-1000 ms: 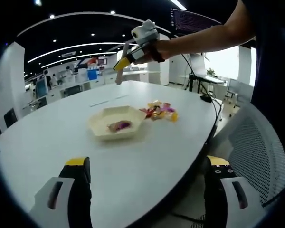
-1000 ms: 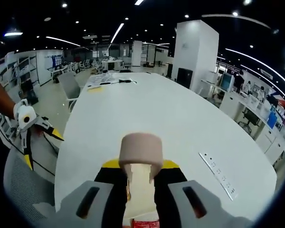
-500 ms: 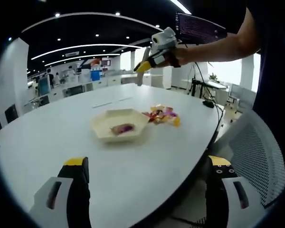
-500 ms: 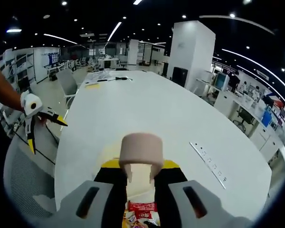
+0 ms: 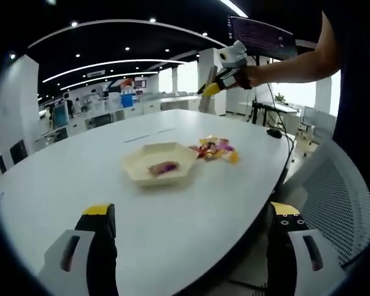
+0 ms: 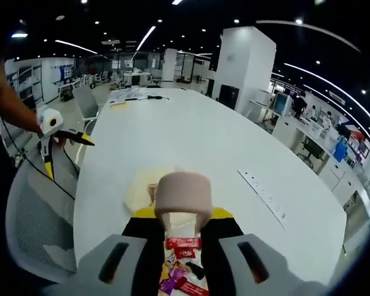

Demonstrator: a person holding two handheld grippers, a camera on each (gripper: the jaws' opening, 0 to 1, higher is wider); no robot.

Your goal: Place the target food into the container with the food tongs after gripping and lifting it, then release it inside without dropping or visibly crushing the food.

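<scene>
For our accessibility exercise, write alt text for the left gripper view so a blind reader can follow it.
A cream tray with one wrapped snack sits on a white table, beside a pile of snacks. The left gripper stands open below; the right gripper is held high above the table's far side.

Smooth, faintly glossy white oval table (image 5: 172, 209), matt cream hexagonal tray (image 5: 160, 163) on it, shiny crinkled foil-wrapped sweets (image 5: 216, 148) beside the tray

Grey left gripper (image 5: 188, 246) and right gripper (image 6: 180, 262), black jaws yellow-tipped; dark short sleeve (image 5: 351, 37).
</scene>
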